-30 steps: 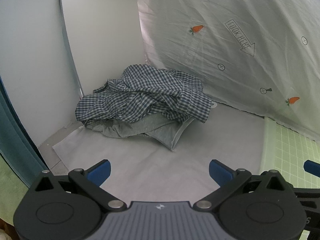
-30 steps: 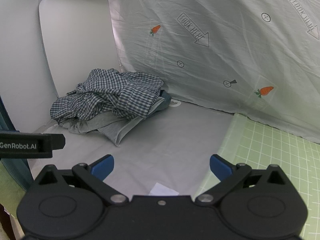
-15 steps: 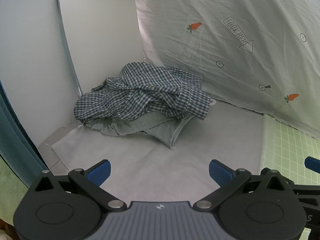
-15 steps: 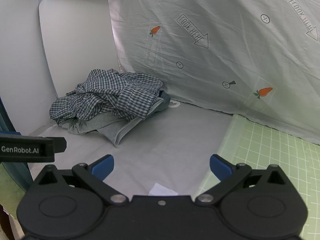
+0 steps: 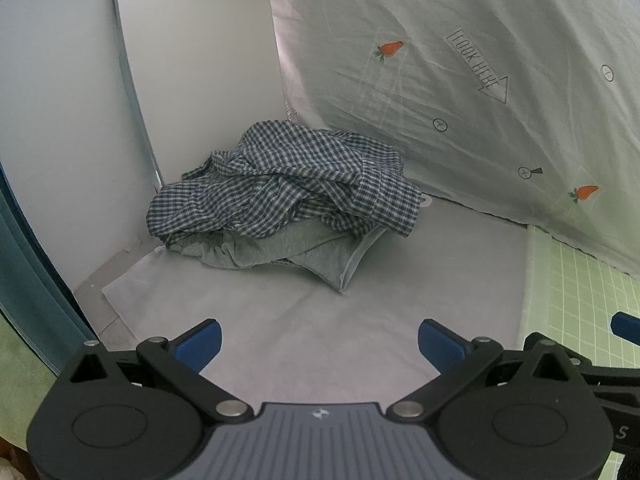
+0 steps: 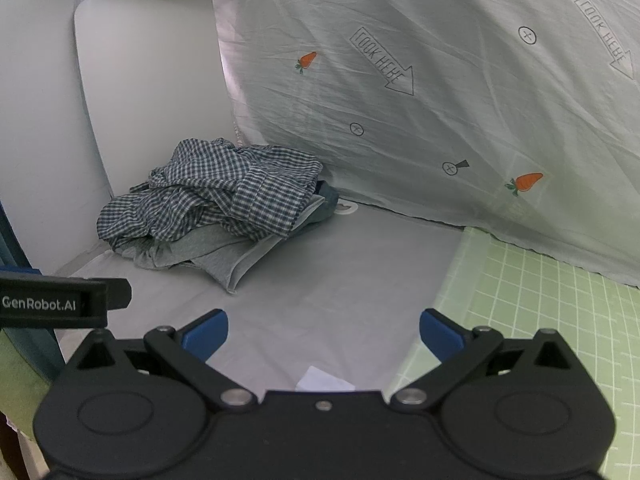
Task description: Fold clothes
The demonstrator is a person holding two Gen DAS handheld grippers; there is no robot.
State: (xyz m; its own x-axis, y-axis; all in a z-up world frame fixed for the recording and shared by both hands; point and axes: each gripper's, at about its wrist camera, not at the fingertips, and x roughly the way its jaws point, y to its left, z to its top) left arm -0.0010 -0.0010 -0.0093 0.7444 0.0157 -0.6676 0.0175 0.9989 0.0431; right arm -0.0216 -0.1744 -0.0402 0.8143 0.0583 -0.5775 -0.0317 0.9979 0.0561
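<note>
A crumpled blue-and-white checked shirt (image 5: 296, 184) (image 6: 224, 196) lies on top of a grey garment (image 5: 304, 252) (image 6: 216, 256) in a heap at the far left corner of the grey sheet (image 5: 300, 332) (image 6: 340, 280). A dark blue garment (image 6: 326, 200) peeks out behind the heap in the right wrist view. My left gripper (image 5: 319, 344) is open with nothing between its blue pads, well short of the heap. My right gripper (image 6: 323, 334) is open and empty too, further right. The left gripper's body (image 6: 52, 300) shows at the left edge of the right wrist view.
A white panel (image 5: 192, 60) stands behind the heap on the left. A pale sheet printed with carrots and arrows (image 5: 480, 80) (image 6: 440, 100) hangs along the back. A green grid mat (image 6: 540, 320) (image 5: 584, 292) covers the right side. A small white paper (image 6: 320, 378) lies near my right gripper.
Both views have shifted slightly; the heap sits a little higher and leftward in the left wrist view. Both grippers stay open and the clothes have not moved.
</note>
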